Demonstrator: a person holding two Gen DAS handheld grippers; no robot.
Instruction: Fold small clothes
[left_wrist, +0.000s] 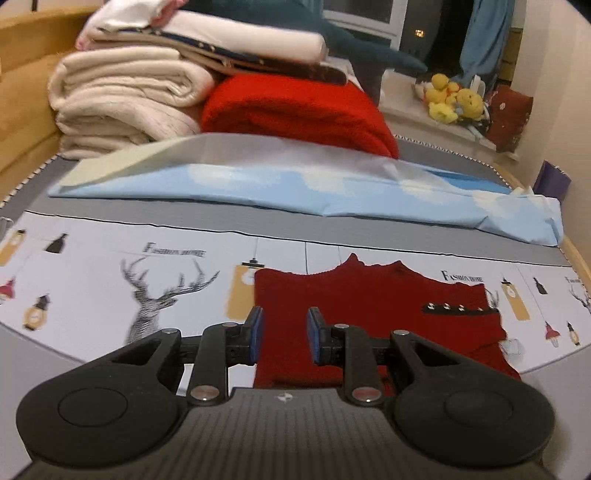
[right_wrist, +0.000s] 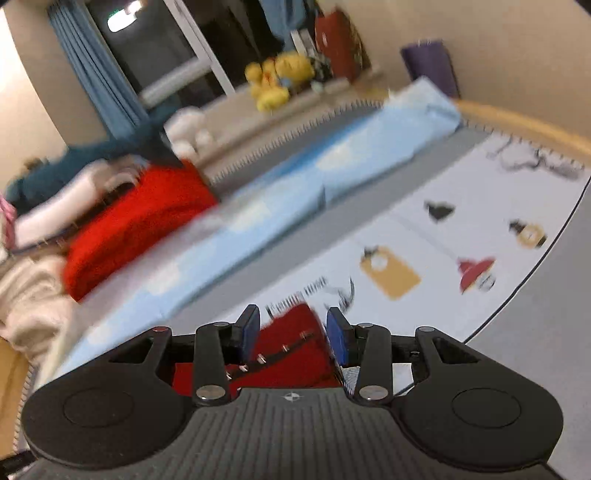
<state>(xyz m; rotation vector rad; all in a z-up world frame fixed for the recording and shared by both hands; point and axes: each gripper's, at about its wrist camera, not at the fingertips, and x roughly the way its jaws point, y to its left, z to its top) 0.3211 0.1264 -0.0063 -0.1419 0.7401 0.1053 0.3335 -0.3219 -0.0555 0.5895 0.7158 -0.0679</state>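
Note:
A small dark red knit garment (left_wrist: 373, 314) with a black strip of metal studs lies flat on the printed white mat (left_wrist: 110, 295). My left gripper (left_wrist: 284, 334) is open and hovers just above the garment's left part, nothing between its blue pads (left_wrist: 256, 332). In the blurred right wrist view the same garment (right_wrist: 291, 354) lies under my right gripper (right_wrist: 291, 338), which is open with the studded strip below it.
A folded light blue sheet (left_wrist: 295, 188) lies across the mat behind the garment. A stack of cream towels (left_wrist: 122, 99) and a bright red blanket (left_wrist: 299, 110) stands at the back left. Yellow plush toys (left_wrist: 452, 98) sit on the windowsill. A wooden edge (right_wrist: 517, 125) borders the surface.

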